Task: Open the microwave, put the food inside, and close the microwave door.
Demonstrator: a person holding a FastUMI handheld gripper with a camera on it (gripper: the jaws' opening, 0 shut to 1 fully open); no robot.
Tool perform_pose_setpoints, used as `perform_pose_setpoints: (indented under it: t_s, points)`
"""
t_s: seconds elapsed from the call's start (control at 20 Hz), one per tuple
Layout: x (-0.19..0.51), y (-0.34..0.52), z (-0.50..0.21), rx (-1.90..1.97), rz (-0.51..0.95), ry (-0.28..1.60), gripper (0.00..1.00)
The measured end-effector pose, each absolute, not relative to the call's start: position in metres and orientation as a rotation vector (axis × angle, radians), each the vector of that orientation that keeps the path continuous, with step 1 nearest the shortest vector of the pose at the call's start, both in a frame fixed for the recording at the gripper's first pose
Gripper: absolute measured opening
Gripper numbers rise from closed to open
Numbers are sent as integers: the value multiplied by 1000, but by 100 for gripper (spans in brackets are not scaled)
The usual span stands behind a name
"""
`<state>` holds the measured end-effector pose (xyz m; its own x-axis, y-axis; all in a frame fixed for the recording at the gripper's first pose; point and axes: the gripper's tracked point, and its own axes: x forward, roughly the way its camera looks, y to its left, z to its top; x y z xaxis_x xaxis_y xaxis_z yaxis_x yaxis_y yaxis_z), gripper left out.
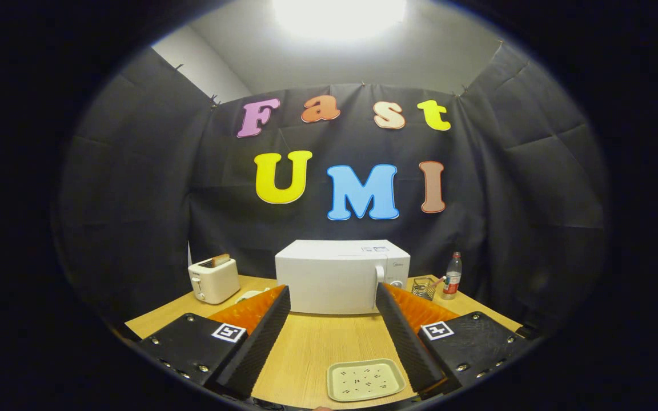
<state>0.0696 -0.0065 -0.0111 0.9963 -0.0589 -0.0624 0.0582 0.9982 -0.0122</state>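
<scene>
A white microwave (pixel 337 277) stands at the back of the wooden table (pixel 317 342), its door shut and its handle (pixel 379 275) on the right side of the door. A pale square plate (pixel 365 379) lies on the table between my fingers, closer to the right one. I cannot tell whether there is food on it; only small dark specks show. My gripper (pixel 332 297) is open, with nothing between the fingers, and it points at the microwave from a distance.
A cream toaster (pixel 213 279) with a slice in it stands left of the microwave. To the right are a small clear glass container (pixel 424 287) and a plastic bottle (pixel 452 276). Something pale (pixel 248 295) lies by the toaster.
</scene>
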Motion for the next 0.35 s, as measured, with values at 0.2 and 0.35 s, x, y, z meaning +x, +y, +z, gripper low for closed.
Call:
perform_pose_setpoints:
  t_s: [0.2, 0.35]
  points:
    - [67, -5, -11, -26, -42, 57, 96]
    - [66, -8, -16, -20, -45, 68, 96]
